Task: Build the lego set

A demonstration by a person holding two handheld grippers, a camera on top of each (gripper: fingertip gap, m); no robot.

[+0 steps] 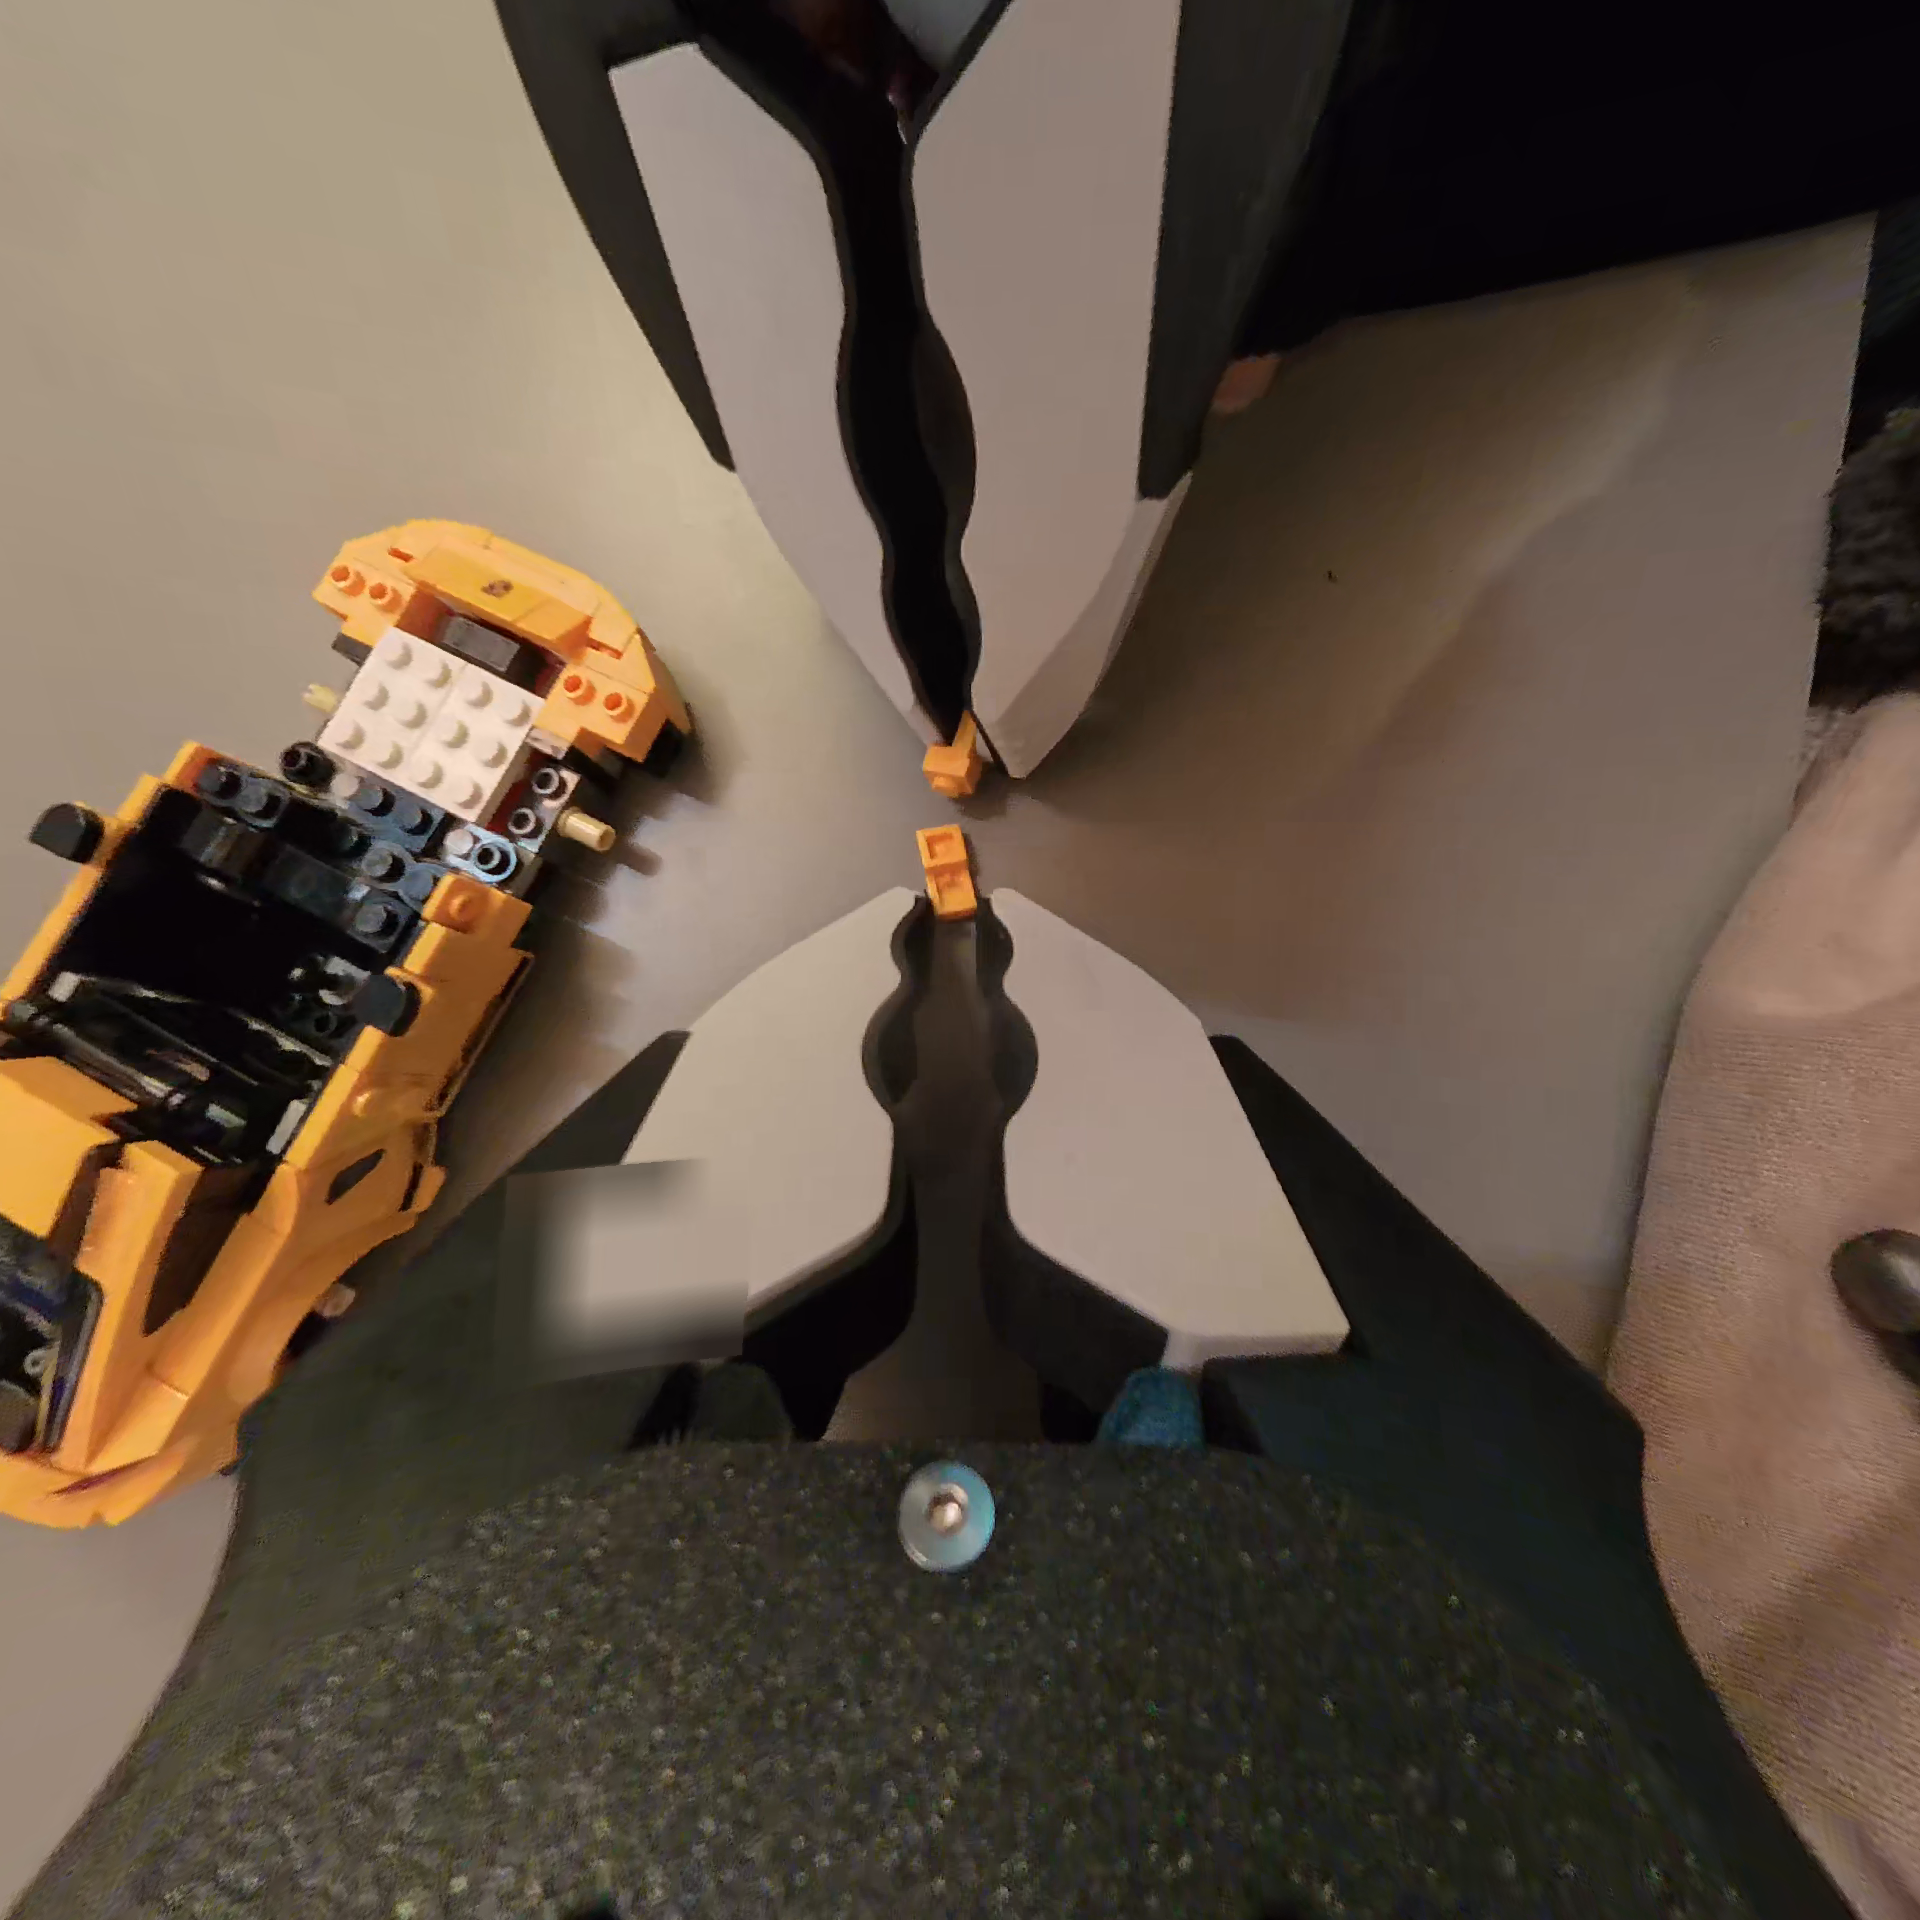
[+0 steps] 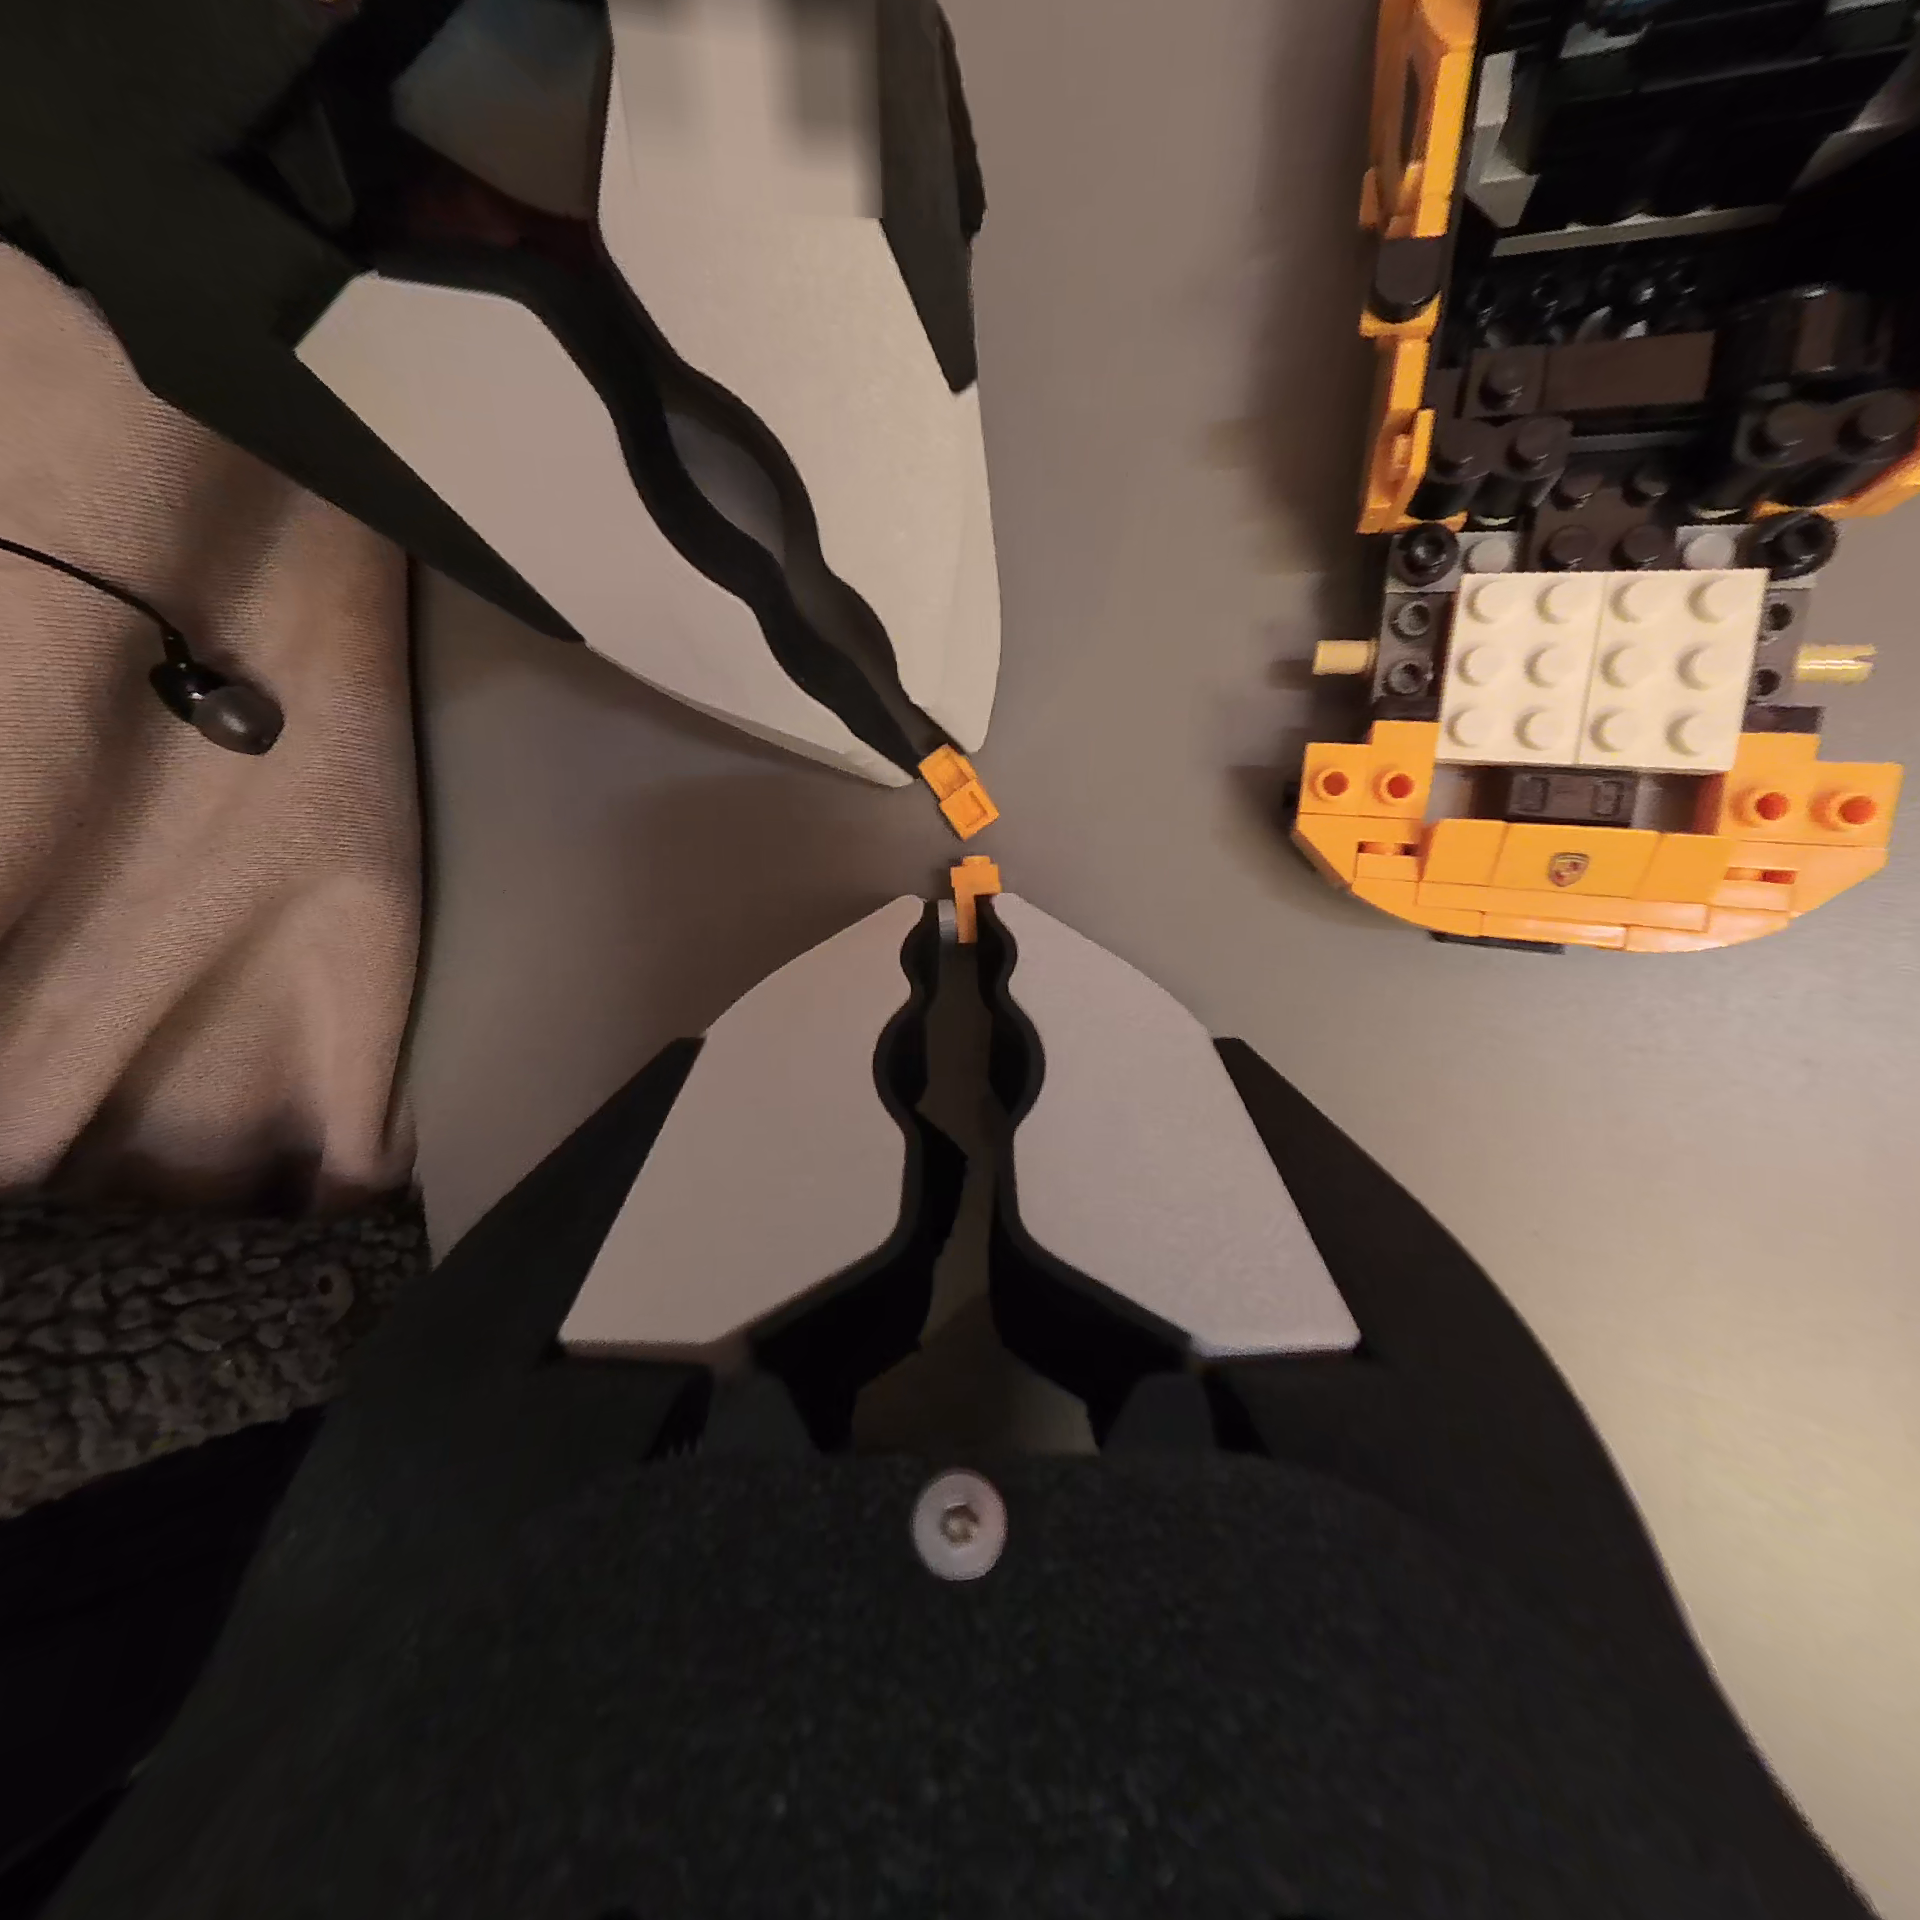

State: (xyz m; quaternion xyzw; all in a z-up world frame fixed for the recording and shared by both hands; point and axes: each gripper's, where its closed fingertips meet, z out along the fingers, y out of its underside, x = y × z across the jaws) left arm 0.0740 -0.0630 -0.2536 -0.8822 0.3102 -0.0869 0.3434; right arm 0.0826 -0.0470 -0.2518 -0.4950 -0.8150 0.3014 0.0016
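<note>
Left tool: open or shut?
Shut on a small orange piece: the left tool pinches it at its tips, with the piece sticking out toward the right tool, which grips another.

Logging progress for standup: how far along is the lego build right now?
Done: the orange car has its body shell and nose built, but white plates and black studs are still exposed on top. In hand: the left gripper pinches a small orange piece, the right gripper another orange piece, tips nearly meeting, not joined. Left: mate them, attach, cover the top.
</note>
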